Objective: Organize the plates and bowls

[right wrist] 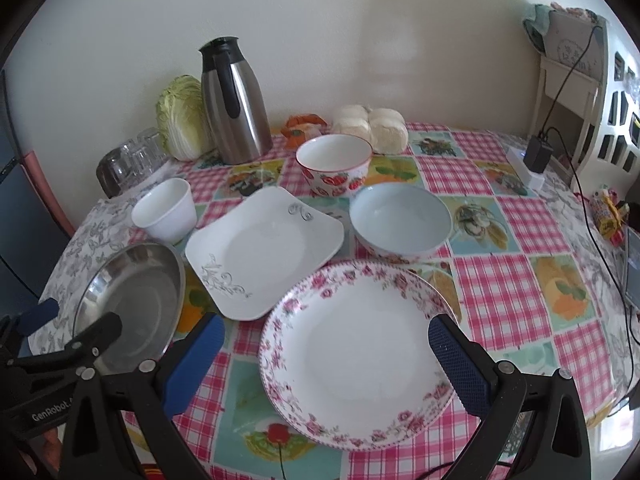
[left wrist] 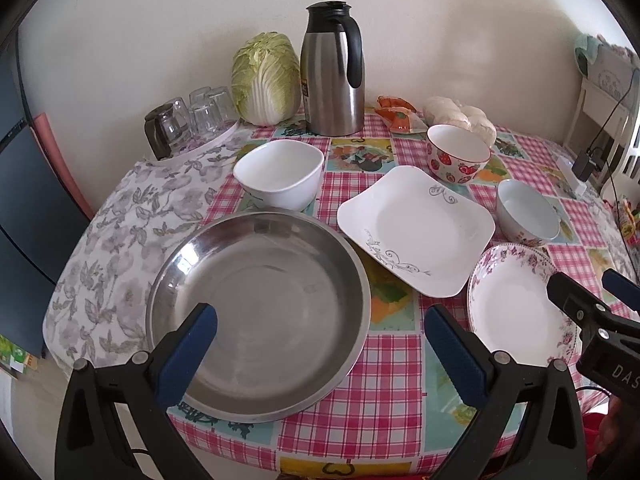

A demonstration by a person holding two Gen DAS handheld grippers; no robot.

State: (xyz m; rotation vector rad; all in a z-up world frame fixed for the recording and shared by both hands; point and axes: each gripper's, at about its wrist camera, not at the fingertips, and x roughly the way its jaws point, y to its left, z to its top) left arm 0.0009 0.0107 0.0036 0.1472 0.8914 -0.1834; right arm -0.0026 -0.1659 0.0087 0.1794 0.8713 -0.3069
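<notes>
Both your tongs, left [left wrist: 320,328] and right [right wrist: 326,350], were spread wide and empty. The pan [left wrist: 260,312] sat under the left, the floral plate [right wrist: 356,354] under the right on the bench [right wrist: 500,280]. I'd have pinched the plate's near rim and kept it level.

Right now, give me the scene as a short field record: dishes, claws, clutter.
plates: steel pan, square white plate, floral round plate
bowls: white bowl, strawberry bowl, pale blue bowl
stacking: none; all dishes separate on the table
left claw: open, above the steel pan, empty
right claw: open, above the floral round plate, empty
clutter at back: thermos, cabbage, glasses
</notes>
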